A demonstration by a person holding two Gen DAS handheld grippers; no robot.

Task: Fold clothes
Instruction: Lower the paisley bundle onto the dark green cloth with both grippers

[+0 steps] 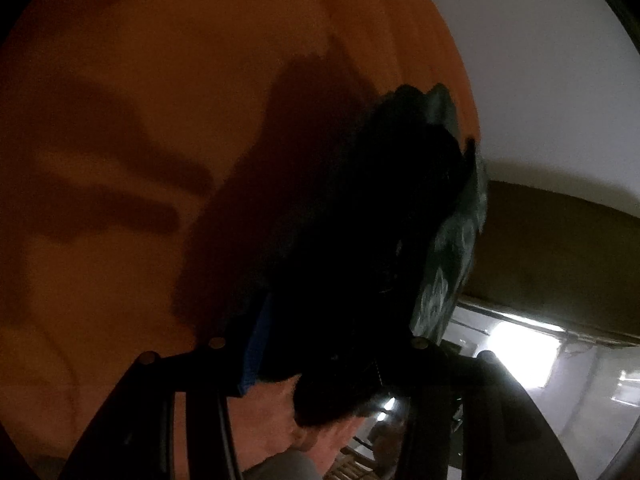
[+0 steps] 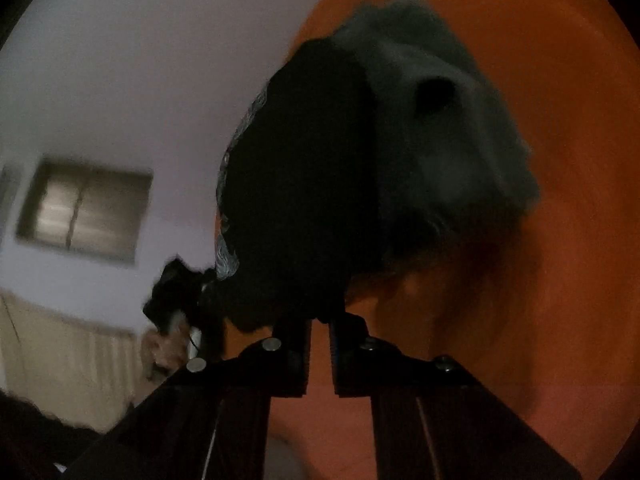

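Note:
A dark, almost black garment [image 1: 360, 220] with a pale printed pattern [image 1: 444, 276] hangs in front of the orange surface [image 1: 160, 120]. My left gripper [image 1: 316, 344] is shut on the garment's edge, with cloth bunched between the fingers. In the right wrist view the same garment [image 2: 312, 184] rises from my right gripper [image 2: 320, 320], which is shut on its lower edge. A greyer, lighter part of the cloth [image 2: 448, 128] lies further out. The other gripper [image 2: 176, 296] shows dark at the left, holding the cloth.
The orange cloth-covered surface [image 2: 560, 200] fills one side of each view. A white wall [image 2: 120, 60] with a window [image 2: 84, 208] is behind. A bright opening [image 1: 524, 352] and a dark brown band [image 1: 560, 260] are at the right.

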